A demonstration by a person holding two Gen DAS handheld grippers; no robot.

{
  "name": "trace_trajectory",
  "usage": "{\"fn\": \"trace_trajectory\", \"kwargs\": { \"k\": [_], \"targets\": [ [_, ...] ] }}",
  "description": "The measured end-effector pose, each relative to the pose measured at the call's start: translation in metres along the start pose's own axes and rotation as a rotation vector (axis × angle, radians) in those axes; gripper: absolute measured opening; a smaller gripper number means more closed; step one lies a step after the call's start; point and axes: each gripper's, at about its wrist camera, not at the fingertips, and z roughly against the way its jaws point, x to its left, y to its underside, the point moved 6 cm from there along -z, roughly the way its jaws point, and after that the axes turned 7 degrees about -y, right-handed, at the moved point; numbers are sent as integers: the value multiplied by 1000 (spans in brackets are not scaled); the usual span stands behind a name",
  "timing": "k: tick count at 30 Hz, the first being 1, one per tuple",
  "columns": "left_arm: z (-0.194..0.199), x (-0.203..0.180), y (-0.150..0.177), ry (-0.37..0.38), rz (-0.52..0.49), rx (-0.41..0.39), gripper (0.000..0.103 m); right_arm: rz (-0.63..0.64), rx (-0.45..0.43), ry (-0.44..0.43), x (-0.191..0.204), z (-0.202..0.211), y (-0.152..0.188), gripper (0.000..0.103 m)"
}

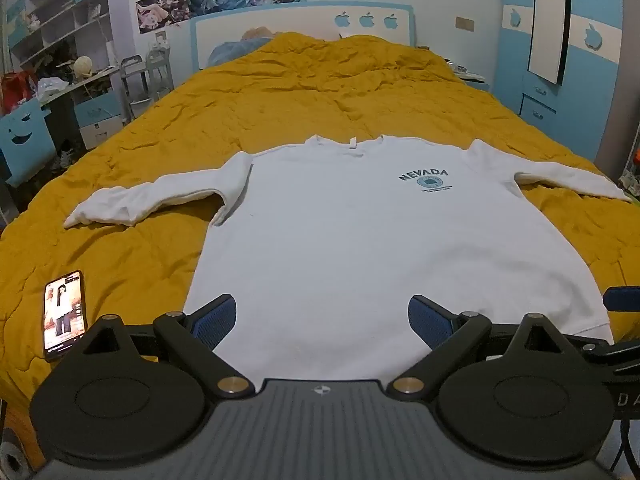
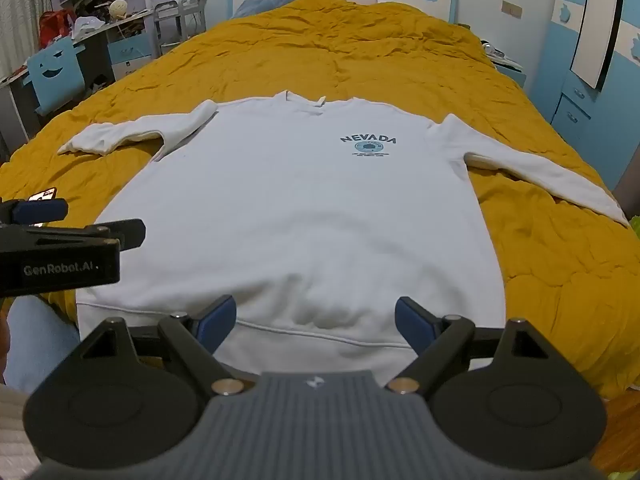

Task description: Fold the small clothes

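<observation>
A white long-sleeved sweatshirt [image 1: 360, 240] [image 2: 300, 208] with a dark "NEVADA" print lies flat, front up, on the mustard bedspread, both sleeves spread out to the sides and the hem toward me. My left gripper [image 1: 322, 320] hovers open above the hem's left part, its blue pads wide apart with only cloth below them. My right gripper [image 2: 316, 318] is open too, over the middle of the hem band, nothing between its pads. In the right wrist view the left gripper's body [image 2: 60, 248] shows at the left edge.
A lit phone [image 1: 65, 314] lies on the bedspread [image 1: 320, 92] left of the sweatshirt. A headboard and pillow are at the far end, shelves and a desk at the left, blue cabinets at the right. A person's pale trouser leg [image 2: 40, 344] shows bottom left.
</observation>
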Motion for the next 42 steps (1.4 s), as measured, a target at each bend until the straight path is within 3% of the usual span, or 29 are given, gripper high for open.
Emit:
{"fn": "trace_trajectory", "kwargs": {
  "k": [42],
  "targets": [
    [1, 1, 2, 6, -5, -10, 103, -1, 6, -4, 2, -1, 1, 82]
  ]
}}
